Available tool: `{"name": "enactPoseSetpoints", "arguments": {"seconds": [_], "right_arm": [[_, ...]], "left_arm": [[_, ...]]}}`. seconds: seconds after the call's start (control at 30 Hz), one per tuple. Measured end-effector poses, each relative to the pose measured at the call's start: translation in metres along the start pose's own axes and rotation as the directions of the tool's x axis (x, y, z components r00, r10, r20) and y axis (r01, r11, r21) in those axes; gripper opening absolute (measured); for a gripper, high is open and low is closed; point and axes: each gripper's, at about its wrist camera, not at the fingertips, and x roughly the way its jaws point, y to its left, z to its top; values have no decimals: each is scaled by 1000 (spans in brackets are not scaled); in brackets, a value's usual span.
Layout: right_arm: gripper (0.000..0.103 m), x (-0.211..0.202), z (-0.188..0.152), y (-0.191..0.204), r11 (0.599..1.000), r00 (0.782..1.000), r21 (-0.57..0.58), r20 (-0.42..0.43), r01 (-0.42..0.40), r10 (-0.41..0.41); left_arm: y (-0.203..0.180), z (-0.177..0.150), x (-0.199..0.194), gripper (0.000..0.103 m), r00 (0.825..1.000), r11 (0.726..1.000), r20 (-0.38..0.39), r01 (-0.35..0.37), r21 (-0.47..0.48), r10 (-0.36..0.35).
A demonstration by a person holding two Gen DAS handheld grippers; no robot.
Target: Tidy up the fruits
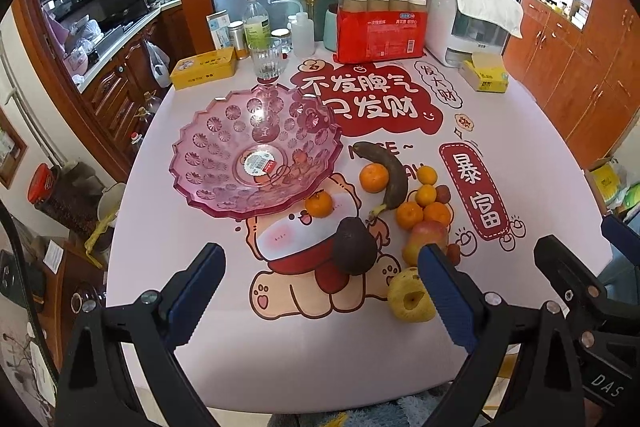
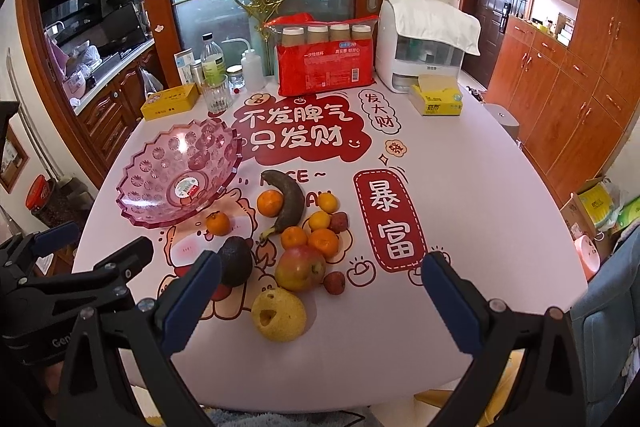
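Observation:
An empty pink glass bowl (image 1: 256, 155) (image 2: 180, 175) stands left of centre on the table. Right of it lie loose fruits: a dark banana (image 1: 386, 175) (image 2: 289, 201), several mandarins (image 1: 374, 177) (image 2: 270, 203), a dark avocado (image 1: 355, 247) (image 2: 236, 261), a red apple (image 1: 424, 239) (image 2: 300, 269), a yellow pear (image 1: 408, 297) (image 2: 279, 315) and small red lychees (image 2: 334, 283). My left gripper (image 1: 322, 297) is open and empty, near the front edge, just short of the avocado and pear. My right gripper (image 2: 320, 303) is open and empty, the pear between its fingers' line.
At the table's (image 1: 280, 359) far side stand a drinking glass (image 1: 267, 59), bottles (image 1: 256, 21), a yellow tin (image 1: 204, 67), a red cup pack (image 1: 380, 23), a white appliance (image 1: 468, 19) and a tissue pack (image 1: 484, 71). Cabinets line the right wall.

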Motion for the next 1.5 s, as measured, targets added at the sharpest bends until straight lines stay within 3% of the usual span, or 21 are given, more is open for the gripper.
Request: {"name": "enactPoseSetpoints", "arguments": {"seconds": [0.57,0.87,1.17,1.5], "right_arm": [[100,26,-11,7,999,999,43,-40,-23,24],[100,45,-29,13,1000,999,8,-40,13,-13],[100,82,-63,17,1000,991,8,-134,1,0],[100,125,-91,26,999,976,7,-216,-40,40]], "left_arm": [[10,-3,34,96,997,998,-60,49,37,-47],[34,-15,53,96,998,998,-21,56,-4,-56],[42,-27,94,96,984,995,-150,97,-10,-97],[26,-27,138,96,973,992,-196,128,15,-122]]}}
